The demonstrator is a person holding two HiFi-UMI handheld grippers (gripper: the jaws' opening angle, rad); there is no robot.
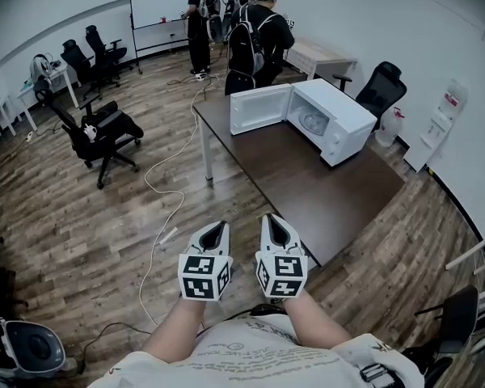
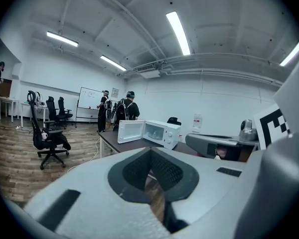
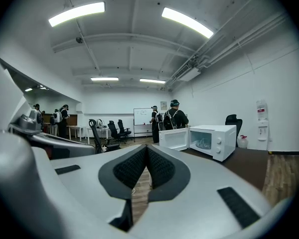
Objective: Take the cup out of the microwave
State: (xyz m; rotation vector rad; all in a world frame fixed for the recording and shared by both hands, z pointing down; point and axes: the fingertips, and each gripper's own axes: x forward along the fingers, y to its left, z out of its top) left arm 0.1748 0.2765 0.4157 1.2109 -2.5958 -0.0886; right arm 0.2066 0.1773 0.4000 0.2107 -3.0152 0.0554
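Head view shows left gripper point(image 1: 217, 226) and right gripper point(image 1: 273, 219), jaws pressed together, empty, well short of the open microwave point(image 1: 339, 110).

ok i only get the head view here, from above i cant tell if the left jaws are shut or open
Observer: The left gripper view shows the left gripper with its jaws together and nothing between them.
Operator: and the right one
Observer: The right gripper view shows the same. The right gripper has its jaws together and is empty.
Operator: all i see inside the microwave is a pale blur, is that the cup
Observer: The right gripper view looks level into the open microwave. What looks like a clear cup sits inside, though it is small in the picture.
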